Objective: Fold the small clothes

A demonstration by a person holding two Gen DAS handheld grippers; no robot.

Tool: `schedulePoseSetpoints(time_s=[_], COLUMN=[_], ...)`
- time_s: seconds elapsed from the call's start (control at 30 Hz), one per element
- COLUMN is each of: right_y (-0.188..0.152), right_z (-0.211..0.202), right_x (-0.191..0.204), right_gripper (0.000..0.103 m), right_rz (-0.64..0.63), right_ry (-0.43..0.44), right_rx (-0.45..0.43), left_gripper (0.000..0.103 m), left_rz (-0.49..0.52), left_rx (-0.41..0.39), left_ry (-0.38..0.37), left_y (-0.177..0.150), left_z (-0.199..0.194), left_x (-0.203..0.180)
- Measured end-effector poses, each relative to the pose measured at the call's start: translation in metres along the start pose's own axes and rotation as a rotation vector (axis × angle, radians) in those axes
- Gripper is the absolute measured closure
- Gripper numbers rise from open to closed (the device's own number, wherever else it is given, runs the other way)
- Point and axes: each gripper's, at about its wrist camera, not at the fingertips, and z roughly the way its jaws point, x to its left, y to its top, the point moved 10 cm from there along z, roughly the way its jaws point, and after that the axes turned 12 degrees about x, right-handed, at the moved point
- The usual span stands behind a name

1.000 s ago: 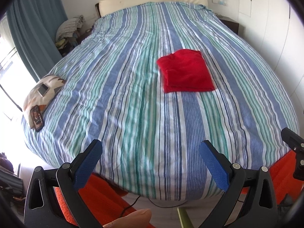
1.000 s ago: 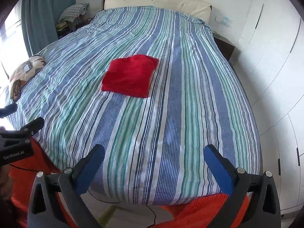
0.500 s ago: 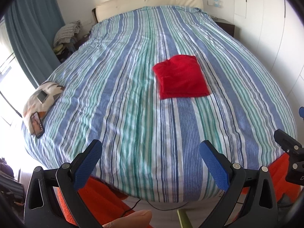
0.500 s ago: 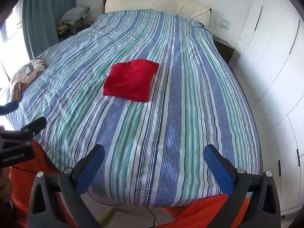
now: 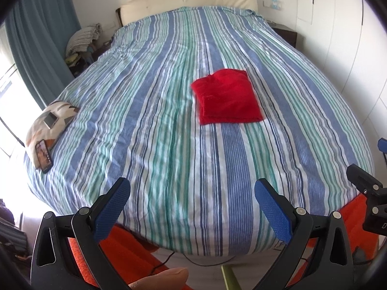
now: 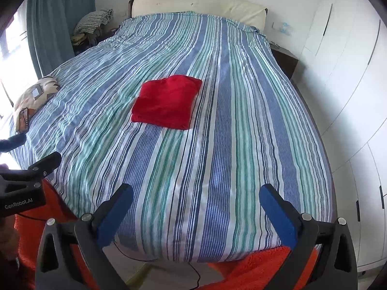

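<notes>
Bedroom seen from the foot of a bed (image 5: 169, 125) covered in a blue, green and white striped duvet. Folded red garment (image 5: 227, 100) lying flat as a neat rectangle near the middle of the duvet, well apart from both grippers.

Left gripper (image 5: 192, 213) held low at the foot of the bed, blue-padded jaws spread wide apart, gripping nothing. Right gripper (image 6: 196, 217) likewise low at the bed's foot, blue-padded jaws wide apart and holding nothing. White lettering "GenRobot.AI" readable on the black body of the left gripper where it shows at the left edge of the right wrist view.

Patterned cushion (image 5: 52, 123) at the bed's left edge, with a phone (image 5: 44, 155) leaning on it, screen lit, its content too small to read. Cream headboard (image 5: 191, 2) at the far end. Teal curtain (image 5: 41, 43) on the left, white wardrobe doors (image 6: 350, 77) on the right. Orange rug (image 6: 256, 269) on the floor below the bed's foot.
</notes>
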Motion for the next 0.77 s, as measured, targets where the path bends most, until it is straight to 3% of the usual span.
schedulePoseSetpoints(time_s=[0.43, 0.63, 0.77], right_y=[0.0014, 0.0023, 0.0027], right_z=[-0.0068, -0.0044, -0.005], right_x=[0.0056, 0.0074, 0.0069], right_gripper=[0.001, 0.001, 0.001], right_rz=[-0.012, -0.015, -0.009], right_ry=[0.009, 0.016, 0.019], right_rx=[-0.009, -0.006, -0.009], left_gripper=[0.001, 0.0, 0.001], left_rz=[0.0, -0.023, -0.028], left_rx=[-0.005, 0.003, -0.016], left_ry=[-0.049, -0.116, -0.073], left_y=[0.0003, -0.0026, -0.0023], left_z=[-0.0027, -0.0027, -0.0056], left_x=[-0.0041, -0.0055, -0.0023])
